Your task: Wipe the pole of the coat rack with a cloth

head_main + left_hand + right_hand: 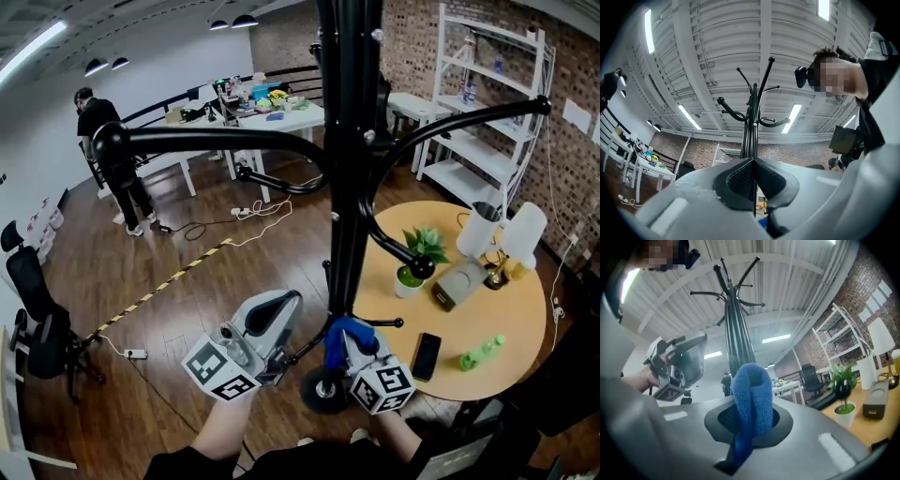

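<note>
The black coat rack pole (349,187) rises through the middle of the head view, and its round base (323,389) rests on the wood floor. My right gripper (345,339) is low at the pole's right side, shut on a blue cloth (339,337) that lies against or very close to the pole. In the right gripper view the cloth (750,394) bulges out between the jaws, with the pole (738,343) just behind it. My left gripper (286,307) hangs to the left of the pole, shut and holding nothing. Its pads (740,178) meet in front of the pole (752,122).
A round wooden table (525,319) stands close on the right with a potted plant (422,248), white lamps (502,230), a phone (426,356) and a green bottle (481,353). Curved rack arms (216,139) reach left and right. An office chair (37,319) and a person (117,159) are far left.
</note>
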`<action>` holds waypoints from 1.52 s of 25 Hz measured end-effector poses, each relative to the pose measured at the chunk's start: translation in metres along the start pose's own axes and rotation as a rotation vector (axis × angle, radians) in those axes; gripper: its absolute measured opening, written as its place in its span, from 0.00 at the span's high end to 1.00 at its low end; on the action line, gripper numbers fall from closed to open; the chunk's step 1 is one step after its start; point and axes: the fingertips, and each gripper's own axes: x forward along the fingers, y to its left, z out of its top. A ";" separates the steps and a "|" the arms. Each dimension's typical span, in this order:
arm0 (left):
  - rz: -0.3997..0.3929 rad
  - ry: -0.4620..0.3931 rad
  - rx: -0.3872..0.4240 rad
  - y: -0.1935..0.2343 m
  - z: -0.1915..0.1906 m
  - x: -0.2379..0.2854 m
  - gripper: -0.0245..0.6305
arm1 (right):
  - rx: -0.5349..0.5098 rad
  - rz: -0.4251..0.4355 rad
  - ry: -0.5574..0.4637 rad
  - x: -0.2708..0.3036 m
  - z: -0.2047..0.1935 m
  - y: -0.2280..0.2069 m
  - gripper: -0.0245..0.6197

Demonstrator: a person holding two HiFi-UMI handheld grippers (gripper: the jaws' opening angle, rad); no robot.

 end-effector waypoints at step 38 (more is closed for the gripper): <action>0.056 0.016 0.036 0.015 -0.015 0.011 0.96 | -0.052 0.088 -0.079 0.004 0.051 0.016 0.93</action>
